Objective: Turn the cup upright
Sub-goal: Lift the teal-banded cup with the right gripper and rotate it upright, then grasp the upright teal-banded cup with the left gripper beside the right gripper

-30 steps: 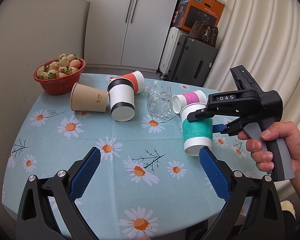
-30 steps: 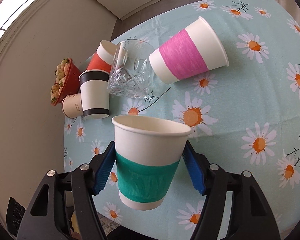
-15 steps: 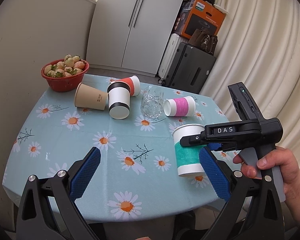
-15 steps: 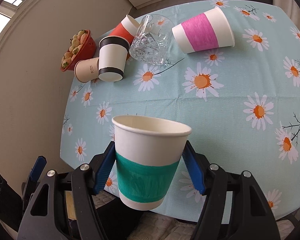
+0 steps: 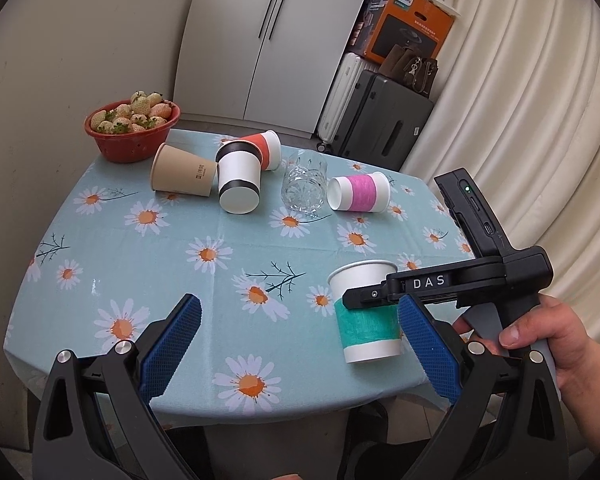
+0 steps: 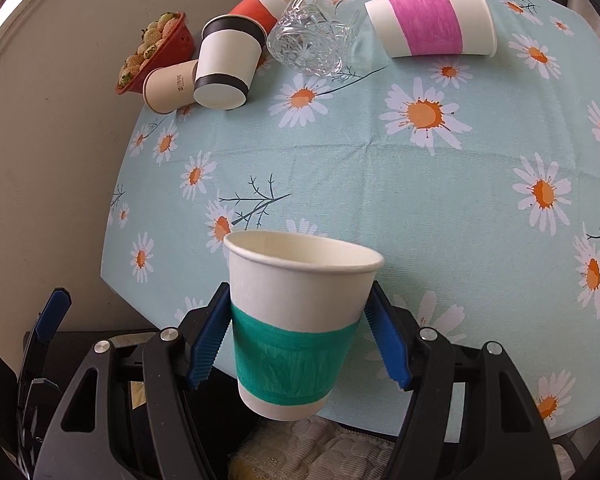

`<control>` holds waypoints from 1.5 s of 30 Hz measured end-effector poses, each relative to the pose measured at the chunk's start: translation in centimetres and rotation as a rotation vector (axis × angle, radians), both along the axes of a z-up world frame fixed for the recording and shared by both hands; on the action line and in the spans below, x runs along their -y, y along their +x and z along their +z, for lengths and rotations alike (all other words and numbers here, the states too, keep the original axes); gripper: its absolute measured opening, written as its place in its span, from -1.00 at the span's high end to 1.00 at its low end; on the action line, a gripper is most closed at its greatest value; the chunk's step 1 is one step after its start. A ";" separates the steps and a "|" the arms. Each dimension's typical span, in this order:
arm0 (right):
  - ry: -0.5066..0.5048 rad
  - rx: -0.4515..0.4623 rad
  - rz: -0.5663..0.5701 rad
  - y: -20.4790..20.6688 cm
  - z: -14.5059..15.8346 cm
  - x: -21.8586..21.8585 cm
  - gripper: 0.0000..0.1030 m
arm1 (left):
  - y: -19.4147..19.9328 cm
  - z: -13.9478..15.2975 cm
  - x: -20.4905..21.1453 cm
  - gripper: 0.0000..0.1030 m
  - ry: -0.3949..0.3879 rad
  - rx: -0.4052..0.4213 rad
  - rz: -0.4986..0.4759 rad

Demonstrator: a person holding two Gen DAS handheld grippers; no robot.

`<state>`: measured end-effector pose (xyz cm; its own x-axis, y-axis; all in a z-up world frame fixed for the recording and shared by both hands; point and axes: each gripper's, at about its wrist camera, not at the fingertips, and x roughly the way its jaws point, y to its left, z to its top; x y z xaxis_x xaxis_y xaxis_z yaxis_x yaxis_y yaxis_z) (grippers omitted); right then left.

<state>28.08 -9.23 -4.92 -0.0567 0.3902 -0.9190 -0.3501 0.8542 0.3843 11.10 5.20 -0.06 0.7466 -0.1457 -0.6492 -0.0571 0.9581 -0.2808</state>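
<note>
Both of my claws show: my right claw (image 6: 298,344) clenches the green-banded cup (image 6: 298,320) upright near the table (image 6: 440,208) edge, its base contact hidden; my left claw (image 5: 300,340) gapes wide, holding nothing.

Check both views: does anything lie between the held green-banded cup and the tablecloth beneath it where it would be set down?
Nothing visible does. The green-banded cup, mouth up in the right gripper, is over bare tablecloth; the other cups and the glass lie at the far side.

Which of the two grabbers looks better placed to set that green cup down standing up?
Right. The right gripper already clamps the green-banded cup, mouth up, above the table's near edge. The left gripper is open and holds nothing.
</note>
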 end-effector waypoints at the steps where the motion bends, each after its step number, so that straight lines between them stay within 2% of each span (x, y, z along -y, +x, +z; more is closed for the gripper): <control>1: -0.002 -0.005 0.000 0.0 -0.2 0.1 -0.30 | 0.0 0.0 0.0 -0.87 0.001 -0.002 0.000; 7: 0.017 -0.027 -0.020 0.0 -0.6 0.7 -0.34 | 0.1 0.0 0.5 -0.87 0.009 -0.006 -0.010; 25: 0.057 0.007 -0.053 -0.7 2.0 2.6 -0.36 | 0.1 0.2 1.4 -0.87 0.025 -0.010 -0.022; 30: 0.081 0.050 -0.102 -0.7 4.2 5.0 -0.36 | 1.7 -0.8 2.5 -0.87 0.012 -0.069 -0.051; 37: 0.083 0.115 -0.152 -1.1 6.8 9.1 -0.36 | 4.6 -2.4 3.2 -0.87 -0.049 -0.172 -0.073; 45: 0.089 0.171 -0.141 -3.0 8.4 11.5 -0.36 | 8.0 -4.2 3.6 -0.84 -0.100 -0.308 -0.084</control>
<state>25.05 -20.72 3.49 0.1574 0.4635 -0.8720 -0.2960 0.8646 0.4061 19.13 1.60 -4.31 0.5003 -0.2730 -0.8217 -0.0762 0.9314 -0.3559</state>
